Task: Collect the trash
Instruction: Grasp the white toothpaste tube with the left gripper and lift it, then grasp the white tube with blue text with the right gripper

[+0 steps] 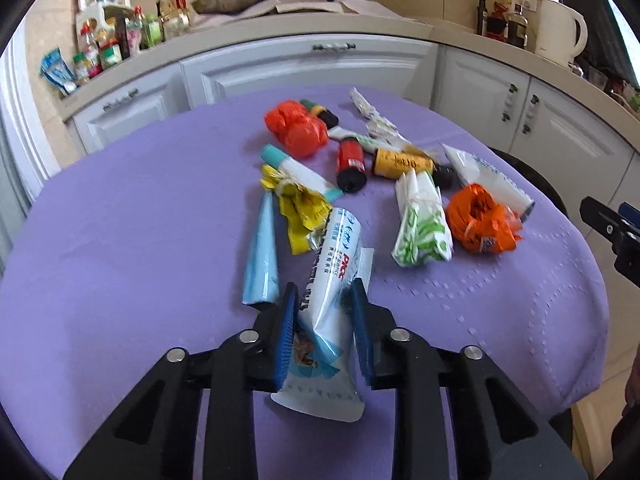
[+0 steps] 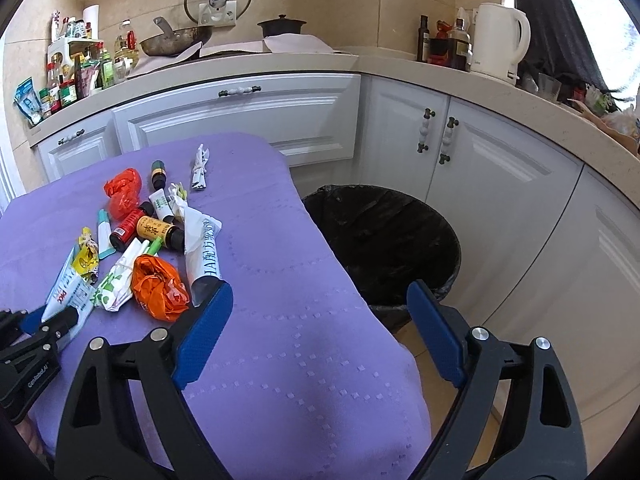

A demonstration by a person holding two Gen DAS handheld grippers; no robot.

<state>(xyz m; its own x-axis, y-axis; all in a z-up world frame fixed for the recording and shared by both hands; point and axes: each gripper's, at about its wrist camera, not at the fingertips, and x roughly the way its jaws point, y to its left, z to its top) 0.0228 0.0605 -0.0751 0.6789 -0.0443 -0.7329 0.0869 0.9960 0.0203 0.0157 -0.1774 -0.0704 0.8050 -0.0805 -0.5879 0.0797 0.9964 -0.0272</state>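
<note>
Trash lies scattered on a table under a purple cloth (image 1: 120, 240). My left gripper (image 1: 324, 290) is shut on a white toothpaste tube (image 1: 340, 256), its blue pads pinching the tube's crumpled lower half. Beside it lie a light blue tube (image 1: 262, 256) and a yellow wrapper (image 1: 300, 208). Farther right sit a green-and-white wrapper (image 1: 422, 228) and an orange plastic bag (image 1: 480, 220). My right gripper (image 2: 320, 290) hangs open and empty over the table's right edge. A black-lined trash bin (image 2: 384, 236) stands on the floor just past that edge.
A red bottle (image 1: 351, 164), a yellow-labelled bottle (image 1: 402, 163) and a red bag (image 1: 296, 126) lie farther back. White cabinets (image 2: 248, 116) and a countertop with bottles, a wok and a kettle (image 2: 500, 40) ring the table.
</note>
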